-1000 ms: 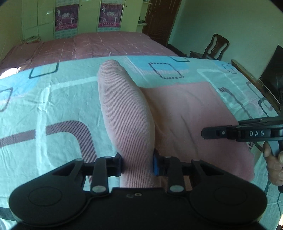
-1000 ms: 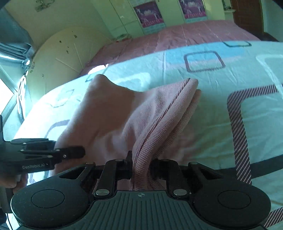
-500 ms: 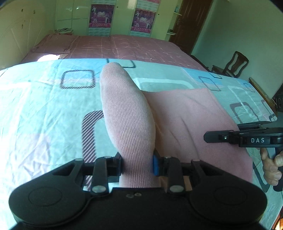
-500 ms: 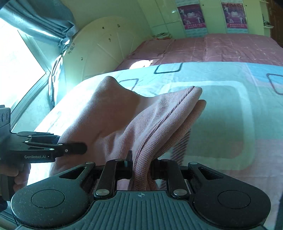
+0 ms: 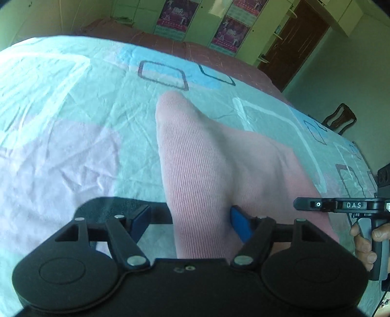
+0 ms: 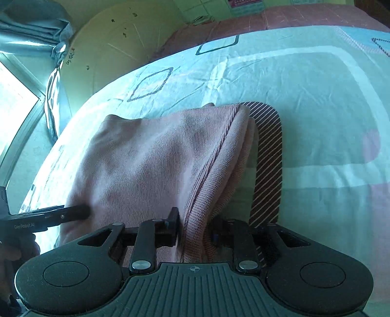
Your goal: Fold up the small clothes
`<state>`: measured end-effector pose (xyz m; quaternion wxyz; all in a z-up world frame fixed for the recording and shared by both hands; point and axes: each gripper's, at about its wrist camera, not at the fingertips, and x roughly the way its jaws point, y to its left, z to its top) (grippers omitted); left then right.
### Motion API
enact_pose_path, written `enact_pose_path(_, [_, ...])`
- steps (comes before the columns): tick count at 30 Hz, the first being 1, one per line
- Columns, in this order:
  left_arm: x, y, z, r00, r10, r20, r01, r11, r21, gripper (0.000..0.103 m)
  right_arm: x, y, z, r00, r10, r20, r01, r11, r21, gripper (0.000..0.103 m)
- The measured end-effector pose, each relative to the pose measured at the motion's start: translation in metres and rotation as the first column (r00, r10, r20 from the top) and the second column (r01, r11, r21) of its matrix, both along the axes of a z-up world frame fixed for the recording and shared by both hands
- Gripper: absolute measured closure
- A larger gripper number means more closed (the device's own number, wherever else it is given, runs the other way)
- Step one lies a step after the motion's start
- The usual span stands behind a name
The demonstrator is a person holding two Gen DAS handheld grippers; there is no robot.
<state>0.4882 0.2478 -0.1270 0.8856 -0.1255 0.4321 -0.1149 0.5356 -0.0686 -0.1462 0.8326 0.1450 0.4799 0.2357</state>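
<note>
across the lower half of the left wrist view, the left gripper (image 5: pixel 189 219) shows its black body and two arms, and its jaws stand spread: the left pad sits clear of the cloth with bedsheet showing in the gap, while the blue right pad touches the fabric's right side. the pink garment (image 5: pixel 195 165) runs up between them from the bottom centre as a ribbed ridge ending in a rounded tip at upper centre, and the rest of it spreads flat toward the right of the frame. it lies on the patterned bedsheet (image 5: pixel 73 109), pale blue and pink with dark outlined squares. at the right edge the right gripper (image 5: pixel 301 204) reaches in, marked "das", its tip over the garment's right side, with a hand (image 5: pixel 365 243) on its handle. two posters (image 5: pixel 175 12) hang on the wall at the top, and a wooden chair (image 5: pixel 340 118) stands at the right.

across the bottom of the right wrist view, the right gripper (image 6: pixel 195 226) has its jaws pinching a ribbed, seamed fold of the pink garment (image 6: pixel 151 165), which rises from the centre and spreads to the left. the left gripper (image 6: pixel 82 211) enters from the lower left edge, its tip against the cloth. the bedsheet (image 6: pixel 304 97) fills the right, with a dark striped band just beside the garment's right edge. a curtain (image 6: pixel 29 36) hangs in the upper left.
</note>
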Motion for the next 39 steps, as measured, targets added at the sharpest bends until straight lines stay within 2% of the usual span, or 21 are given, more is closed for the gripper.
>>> enact_pose_path(2, [-0.007, 0.003, 0.017, 0.996, 0.023, 0.088, -0.026, 0.999, 0.024, 0.049, -0.005, -0.007, 0.017, 0.996, -0.032, 0.082, 0.036, 0.999, -0.041, 0.058])
enact_pose_path(4, [-0.006, 0.005, 0.028, 0.991, 0.014, 0.134, -0.015, 1.000, 0.006, 0.065, -0.011, -0.008, 0.031, 0.988, -0.037, 0.147, 0.046, 0.997, -0.056, 0.059])
enact_pose_path(5, [-0.002, 0.000, 0.032, 0.989, -0.007, 0.150, 0.005, 1.000, 0.017, 0.068, -0.012, -0.004, 0.034, 0.986, -0.019, 0.167, 0.030, 0.998, -0.062, 0.059])
enact_pose_path(8, [0.011, -0.025, 0.028, 0.988, -0.097, 0.123, 0.086, 0.992, 0.089, 0.076, -0.011, 0.021, 0.032, 0.978, 0.096, 0.185, -0.076, 0.991, -0.110, 0.077])
enact_pose_path(10, [0.011, -0.036, 0.014, 0.988, -0.127, 0.083, 0.114, 0.983, 0.143, 0.074, -0.012, 0.040, 0.019, 0.966, 0.182, 0.186, -0.147, 0.972, -0.185, 0.077])
enact_pose_path(12, [0.009, -0.041, 0.005, 0.987, -0.141, 0.076, 0.124, 0.973, 0.196, 0.074, -0.011, 0.049, 0.000, 0.963, 0.212, 0.165, -0.154, 0.938, -0.310, 0.078])
enact_pose_path(13, [0.006, -0.039, 0.004, 0.986, -0.145, 0.084, 0.125, 0.970, 0.206, 0.074, -0.010, 0.045, -0.009, 0.964, 0.210, 0.163, -0.150, 0.935, -0.321, 0.078])
enact_pose_path(15, [-0.001, -0.041, 0.004, 0.983, -0.152, 0.100, 0.124, 0.963, 0.239, 0.074, -0.010, 0.034, -0.013, 0.973, 0.169, 0.155, -0.120, 0.952, -0.281, 0.078])
enact_pose_path(17, [-0.009, -0.051, 0.005, 0.975, -0.177, 0.132, 0.129, 0.941, 0.313, 0.074, -0.015, 0.032, -0.009, 0.968, 0.183, 0.173, -0.125, 0.945, -0.301, 0.078])
enact_pose_path(19, [-0.023, -0.058, 0.012, 0.969, -0.186, 0.160, 0.121, 0.931, 0.345, 0.078, -0.024, 0.030, 0.000, 0.960, 0.193, 0.201, -0.124, 0.942, -0.313, 0.083])
enact_pose_path(20, [-0.030, -0.058, 0.015, 0.968, -0.181, 0.174, 0.112, 0.932, 0.345, 0.079, -0.032, 0.027, 0.009, 0.953, 0.204, 0.224, -0.128, 0.941, -0.312, 0.094])
enact_pose_path(21, [-0.040, -0.055, 0.020, 0.968, -0.165, 0.188, 0.096, 0.939, 0.330, 0.081, -0.044, 0.025, 0.019, 0.943, 0.216, 0.252, -0.137, 0.945, -0.298, 0.097])
enact_pose_path(23, [-0.058, -0.049, 0.023, 0.973, -0.131, 0.192, 0.071, 0.955, 0.289, 0.084, -0.067, 0.026, 0.028, 0.925, 0.267, 0.269, -0.193, 0.943, -0.270, 0.097])
enact_pose_path(25, [-0.075, -0.045, 0.021, 0.978, -0.100, 0.183, 0.050, 0.963, 0.264, 0.084, -0.091, 0.032, 0.029, 0.896, 0.339, 0.288, -0.252, 0.921, -0.297, 0.097])
enact_pose_path(27, [-0.092, -0.045, 0.018, 0.981, -0.089, 0.175, 0.041, 0.965, 0.259, 0.084, -0.107, 0.035, 0.024, 0.883, 0.375, 0.282, -0.284, 0.905, -0.316, 0.097])
enact_pose_path(31, [-0.116, -0.046, 0.013, 0.987, -0.050, 0.151, 0.011, 0.968, 0.252, 0.084, -0.117, 0.029, 0.000, 0.901, 0.368, 0.231, -0.265, 0.887, -0.379, 0.097])
enact_pose_path(35, [-0.125, -0.049, 0.001, 0.992, -0.022, 0.123, -0.012, 0.963, 0.269, 0.083, -0.118, 0.020, -0.013, 0.915, 0.347, 0.206, -0.251, 0.889, -0.382, 0.100])
enact_pose_path(39, [-0.129, -0.055, 0.005, 0.992, 0.008, 0.128, -0.045, 0.957, 0.286, 0.084, -0.120, 0.017, -0.007, 0.933, 0.293, 0.211, -0.209, 0.915, -0.346, 0.100])
